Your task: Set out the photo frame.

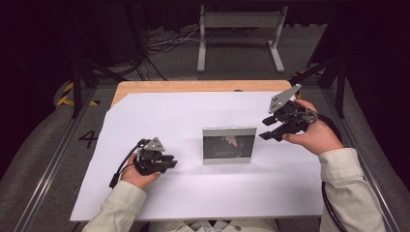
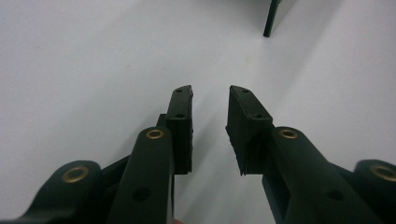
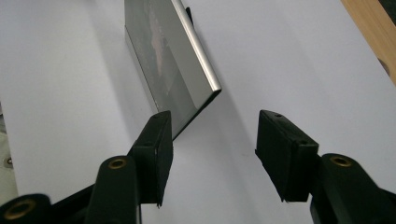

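Note:
A silver-edged picture frame (image 1: 229,145) with a dark glass face stands upright in the middle of the white sheet (image 1: 159,116). My right gripper (image 1: 265,129) hovers just to the frame's right and points at it, open. In the right gripper view the frame (image 3: 170,60) stands just beyond the open gripper (image 3: 215,121), its near corner close to the left fingertip (image 3: 159,140), and nothing is between the jaws. My left gripper (image 1: 172,164) rests low on the sheet to the frame's left, apart from it. Its jaws (image 2: 211,93) stand parted over bare paper, and a dark corner of the frame (image 2: 272,17) shows far ahead.
The sheet covers most of a wooden table (image 1: 193,86), whose bare edge (image 3: 373,32) shows at the far side. A grey metal stand (image 1: 240,29) and cables lie on the floor beyond. Aluminium rails (image 1: 53,159) run along both sides of the table.

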The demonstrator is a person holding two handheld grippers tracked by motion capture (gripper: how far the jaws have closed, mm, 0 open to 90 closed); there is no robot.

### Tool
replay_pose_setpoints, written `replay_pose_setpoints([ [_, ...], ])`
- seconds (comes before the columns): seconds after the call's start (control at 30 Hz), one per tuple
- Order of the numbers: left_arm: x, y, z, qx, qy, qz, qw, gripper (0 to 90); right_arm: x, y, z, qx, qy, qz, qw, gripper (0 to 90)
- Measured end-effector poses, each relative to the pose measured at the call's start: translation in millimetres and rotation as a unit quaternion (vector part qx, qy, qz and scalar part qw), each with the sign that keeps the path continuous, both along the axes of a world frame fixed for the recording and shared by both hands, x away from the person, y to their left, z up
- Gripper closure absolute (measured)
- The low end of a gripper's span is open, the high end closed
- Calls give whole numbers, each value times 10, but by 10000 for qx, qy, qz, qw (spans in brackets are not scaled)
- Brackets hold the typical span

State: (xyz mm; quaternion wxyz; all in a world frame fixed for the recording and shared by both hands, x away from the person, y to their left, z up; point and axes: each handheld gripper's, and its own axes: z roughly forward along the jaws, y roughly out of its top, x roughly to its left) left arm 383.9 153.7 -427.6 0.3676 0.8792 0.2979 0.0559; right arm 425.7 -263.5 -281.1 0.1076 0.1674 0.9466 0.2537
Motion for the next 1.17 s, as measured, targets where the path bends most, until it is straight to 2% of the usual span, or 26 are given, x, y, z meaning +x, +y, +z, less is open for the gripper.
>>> replay_pose_setpoints([
  [0.3, 4, 25, 6, -23, -53, 95, 9999, 712, -44, -158, -35, 45, -3, -146, 9999, 460],
  [0.5, 5, 62, 22, -69, -155, 244, 9996, 715, -81, -243, -81, 124, -17, -232, 9997, 460],
  [0.8, 9, 76, 23, -91, -168, 273, 9994, 713, -121, -334, -229, 245, 66, -330, 9991, 460],
  [1.17, 9, 99, 34, -133, -222, 335, 9991, 707, -215, -429, -413, 466, 46, -496, 9977, 453],
])
